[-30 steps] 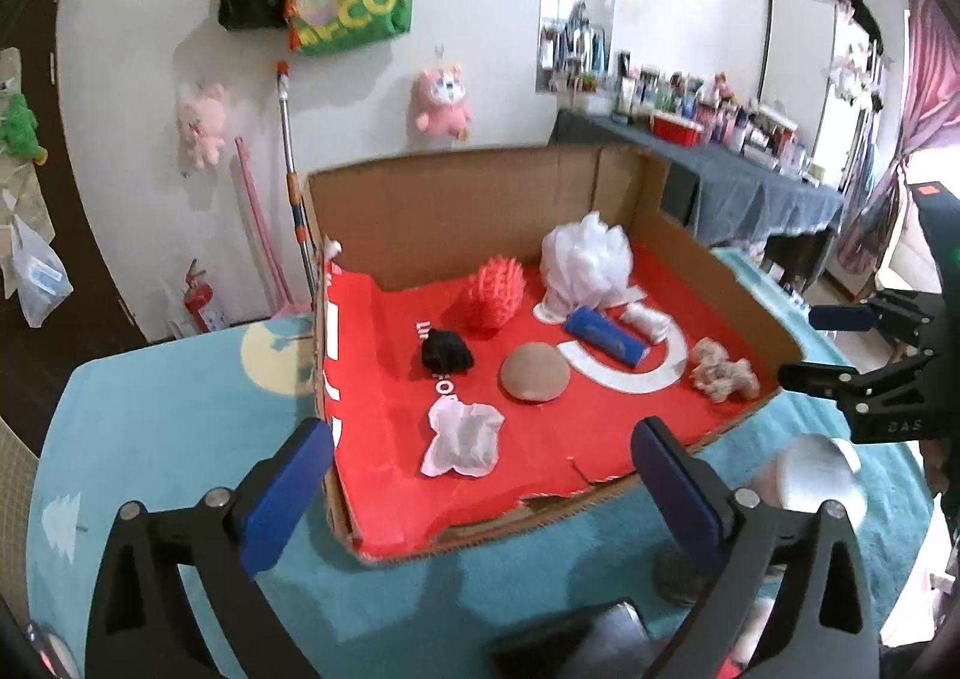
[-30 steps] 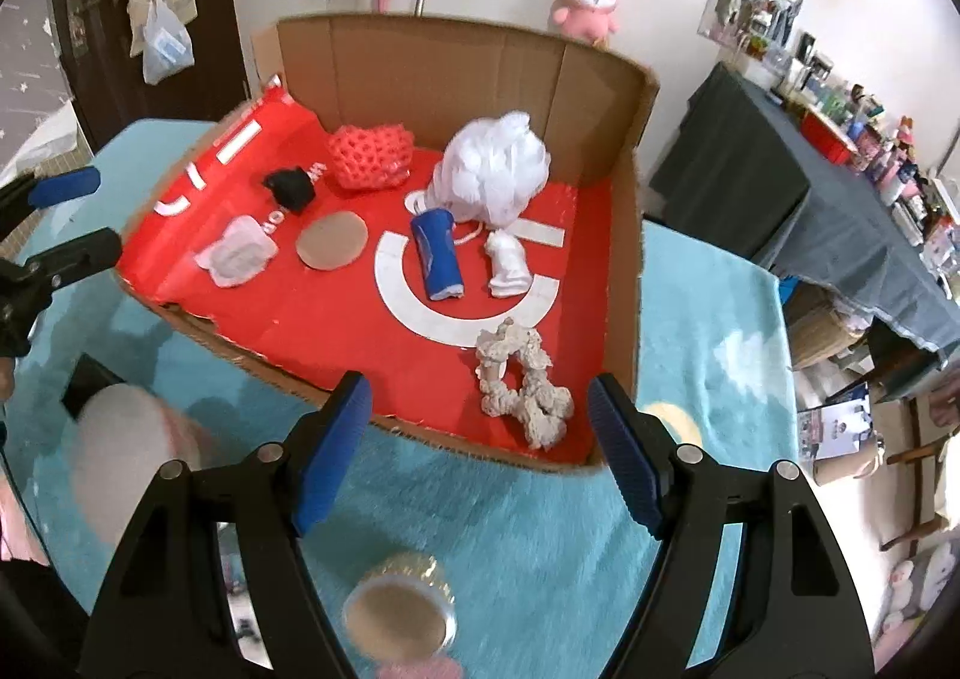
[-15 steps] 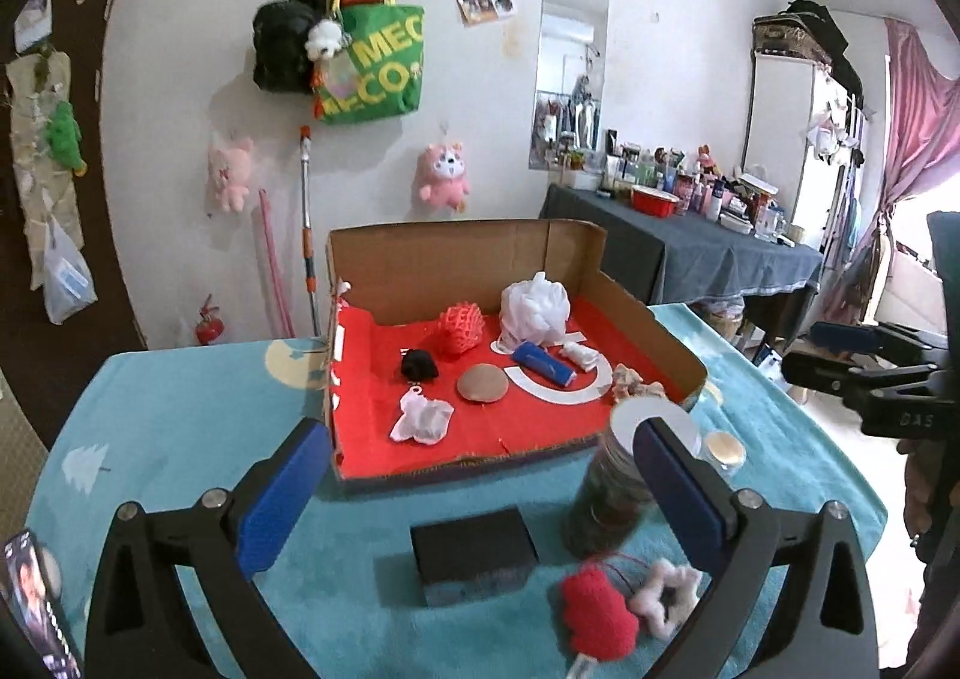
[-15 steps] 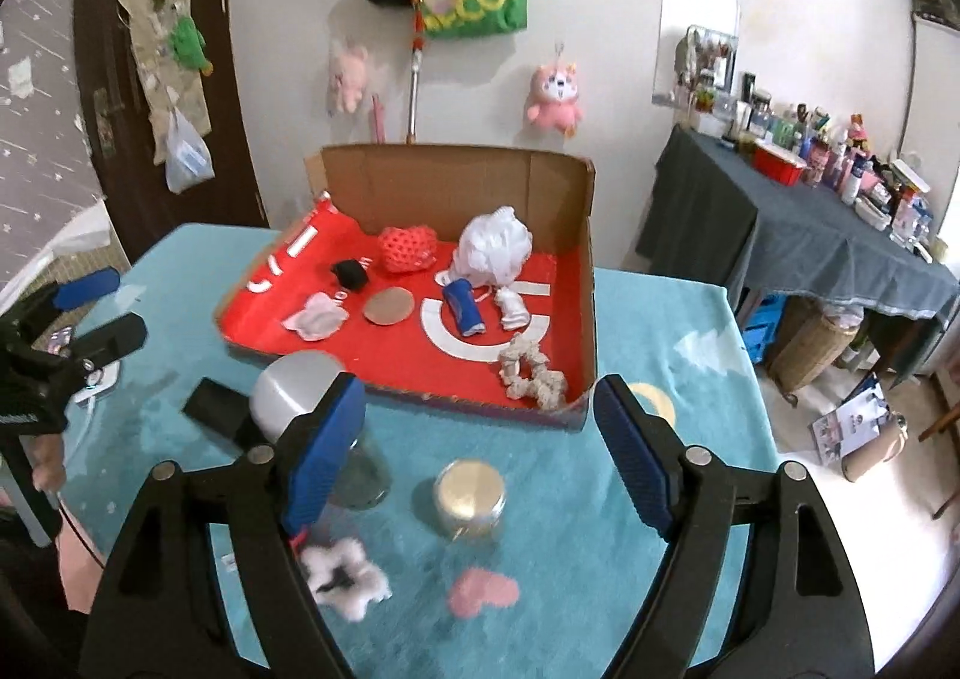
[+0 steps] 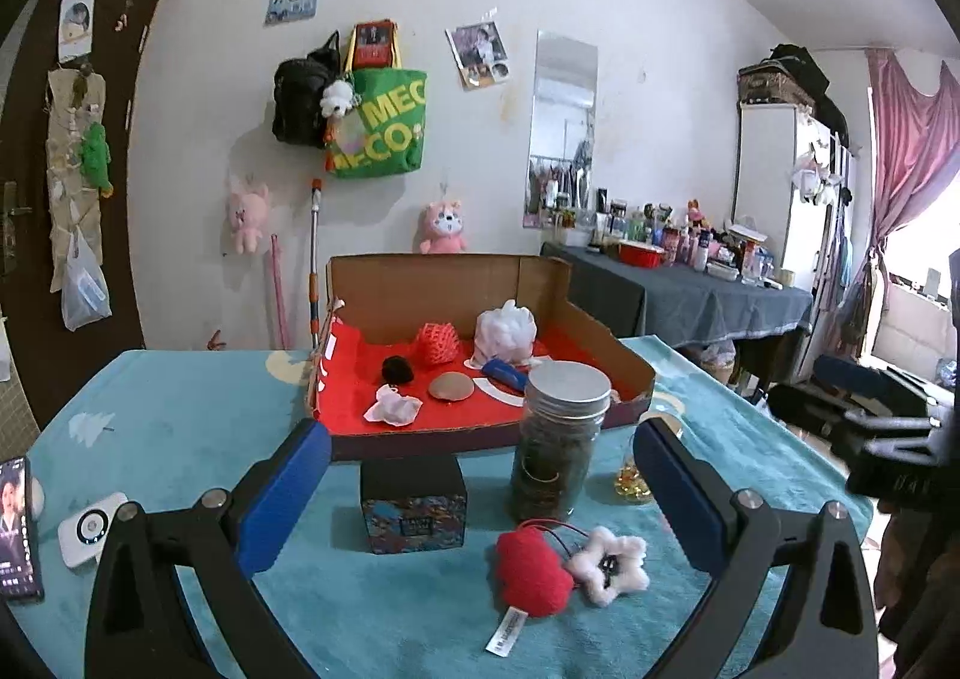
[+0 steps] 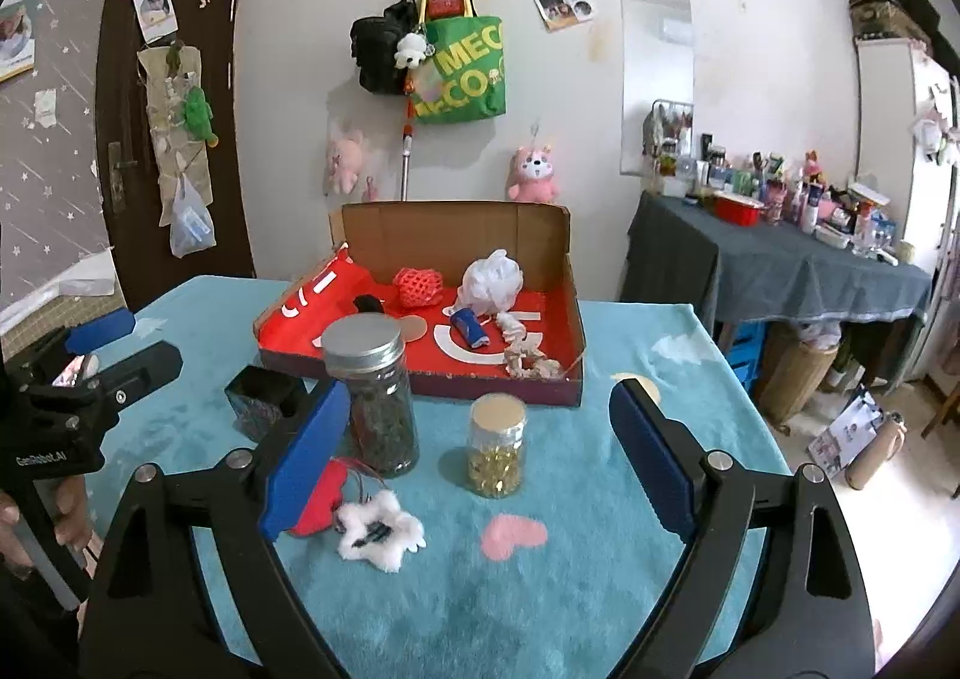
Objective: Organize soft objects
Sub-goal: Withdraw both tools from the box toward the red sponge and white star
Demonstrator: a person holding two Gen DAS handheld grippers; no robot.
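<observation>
Right now I hold both claws above the near edge of the desk [image 5: 180, 427], which wears a fuzzy teal cloth. My left claw [image 5: 480, 490] is spread wide with nothing between its blue pads, and my right claw [image 6: 480, 460] is just as wide and just as empty.

The soft things lie close in front: a plump red felt heart [image 5: 531, 571] with a white tag, touching a fluffy white star-shaped plush [image 5: 609, 556], and further right a flat pink heart-shaped pad [image 6: 513, 536].

Behind them stand hard items: a tall glass jar with a grey metal lid [image 5: 558, 439] full of dark dried leaves, a small glass jar of yellow capsules [image 6: 497, 448], and a small black patterned box [image 5: 413, 505].

Beyond those sits the shallow cardboard box with a red lining [image 5: 624, 358], holding a white mesh pouf [image 5: 505, 331], a red net ball [image 5: 437, 343] and other small pieces.
</observation>
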